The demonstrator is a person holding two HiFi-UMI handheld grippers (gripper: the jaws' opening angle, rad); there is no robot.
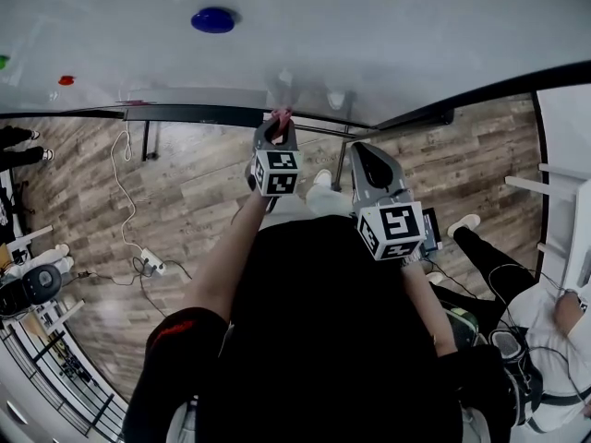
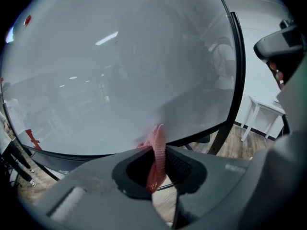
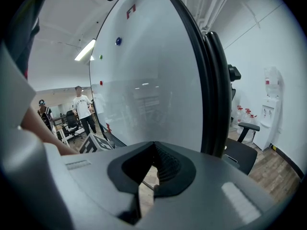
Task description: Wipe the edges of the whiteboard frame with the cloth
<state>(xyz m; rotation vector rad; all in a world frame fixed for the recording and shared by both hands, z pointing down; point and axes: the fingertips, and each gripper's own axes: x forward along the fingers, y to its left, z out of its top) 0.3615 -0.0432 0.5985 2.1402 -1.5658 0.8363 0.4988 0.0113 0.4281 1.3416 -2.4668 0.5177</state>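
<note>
here the left claw (image 2: 159, 150) pinches the mostly hidden cloth (image 2: 157, 137), the right claw (image 3: 153, 146) closed empty.

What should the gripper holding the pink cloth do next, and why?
Probably slide the left gripper sideways along the whiteboard frame: its fingers pinch the pink cloth, whose tip sits at the bottom edge, so wiping can start.

The wood floor (image 1: 194, 201) is carrying a white power strip (image 1: 152, 266), its cable (image 1: 123, 187) snaking toward the whiteboard stand (image 1: 148, 141) (dark legs); a chair (image 1: 32, 284) is standing nearby.
</note>
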